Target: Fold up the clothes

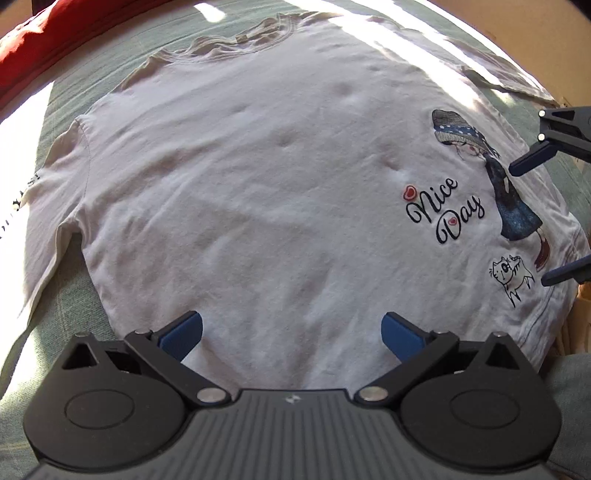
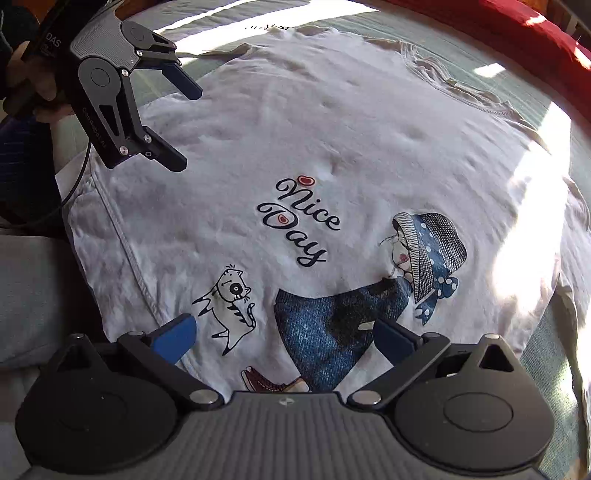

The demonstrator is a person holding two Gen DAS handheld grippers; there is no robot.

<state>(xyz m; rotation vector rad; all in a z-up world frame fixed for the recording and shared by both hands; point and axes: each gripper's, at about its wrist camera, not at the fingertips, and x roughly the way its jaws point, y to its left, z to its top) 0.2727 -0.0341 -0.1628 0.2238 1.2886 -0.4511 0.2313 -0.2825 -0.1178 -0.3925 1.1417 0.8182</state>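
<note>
Both the left gripper [image 1: 291,334] and right gripper [image 2: 284,338] hover with fingers spread wide.

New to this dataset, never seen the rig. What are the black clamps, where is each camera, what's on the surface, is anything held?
No robot here: a person holds a two-finger gripper in each hand. Each picture comes from a fisheye camera on one gripper, looking along its blue-padded fingers. The left gripper fills the bottom of its own view and shows again from the right view. The right gripper likewise. Both stand open and hold nothing. A white T-shirt with a "Nice Day" print lies spread flat on a green cover, unfolded. A red cloth lies beyond the collar.
</note>
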